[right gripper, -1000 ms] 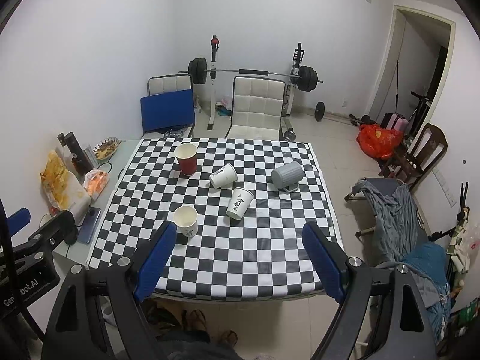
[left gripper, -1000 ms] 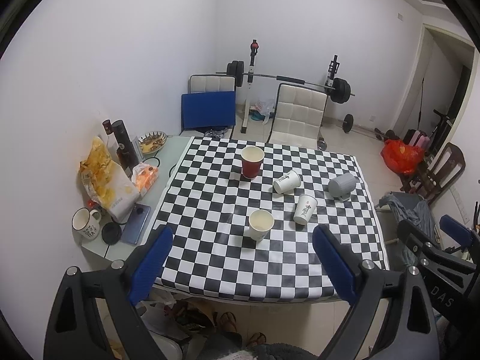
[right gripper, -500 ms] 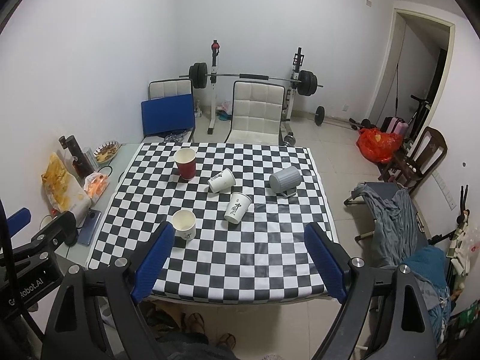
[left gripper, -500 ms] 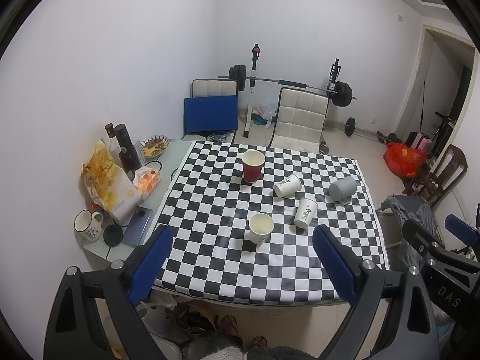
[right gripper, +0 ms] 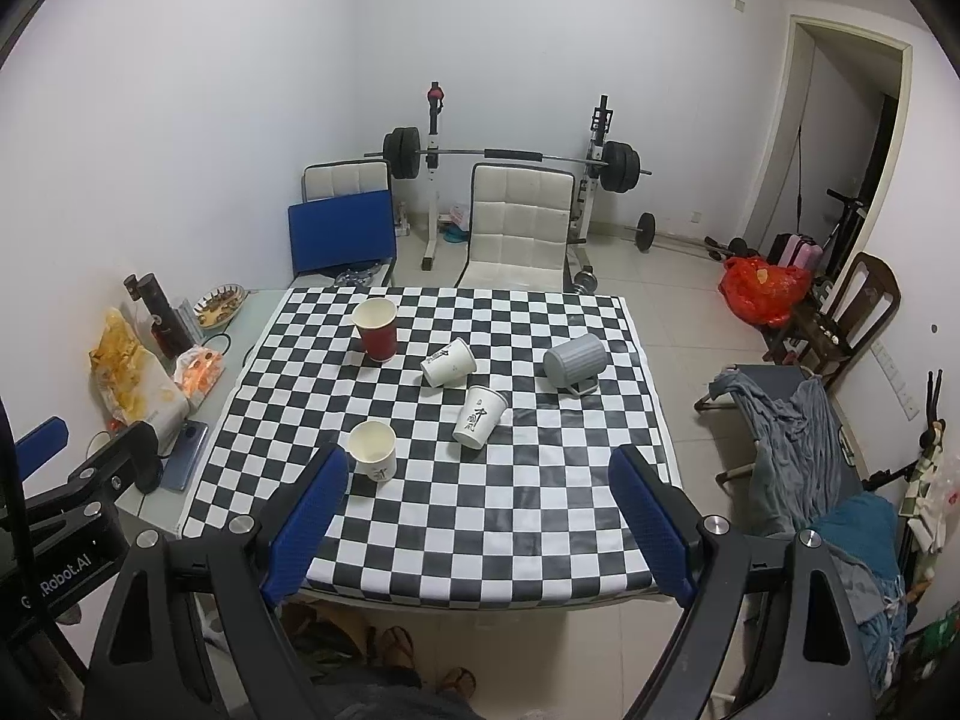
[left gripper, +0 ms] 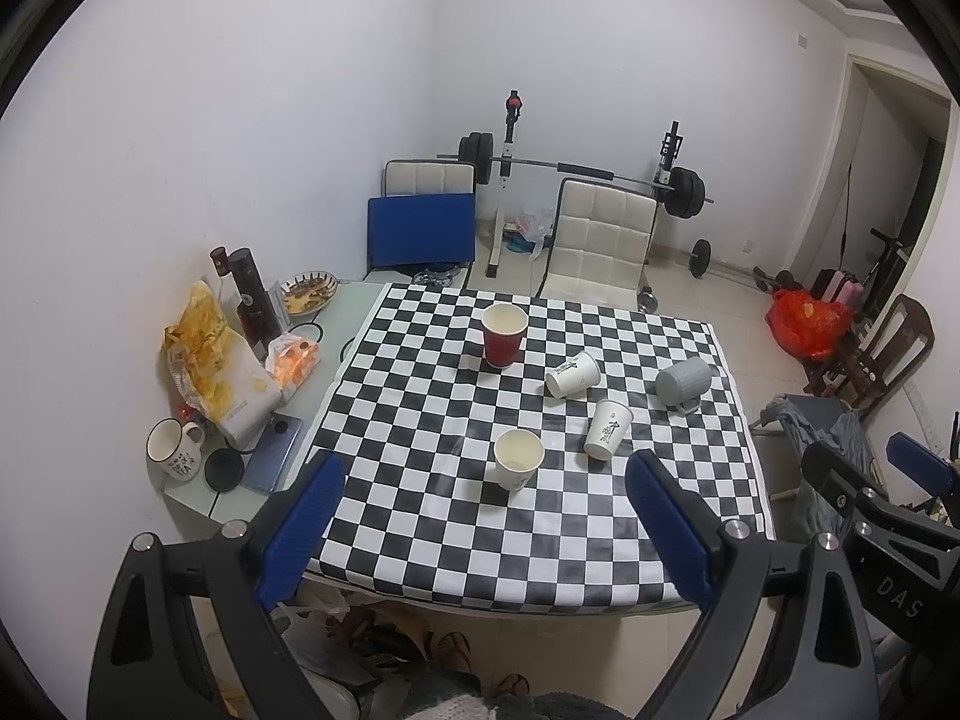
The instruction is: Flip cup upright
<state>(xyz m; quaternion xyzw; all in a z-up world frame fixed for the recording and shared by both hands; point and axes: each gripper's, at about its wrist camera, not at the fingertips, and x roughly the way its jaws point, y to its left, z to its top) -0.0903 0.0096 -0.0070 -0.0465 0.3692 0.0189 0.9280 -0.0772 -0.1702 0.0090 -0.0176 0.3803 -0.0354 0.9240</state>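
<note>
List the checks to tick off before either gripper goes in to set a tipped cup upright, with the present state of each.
1. Left gripper open, holding nothing: ok.
2. Right gripper open, holding nothing: ok.
3. Cups needing a flip located: two white paper cups and the grey mug lie on their sides: ok.
4. Red cup and near white cup already upright: ok.
5. Gripper close to a tipped cup: not ok, both hover short of the table.

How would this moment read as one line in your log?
left gripper: open, empty | right gripper: open, empty | red cup: upright | grey mug: on side
</note>
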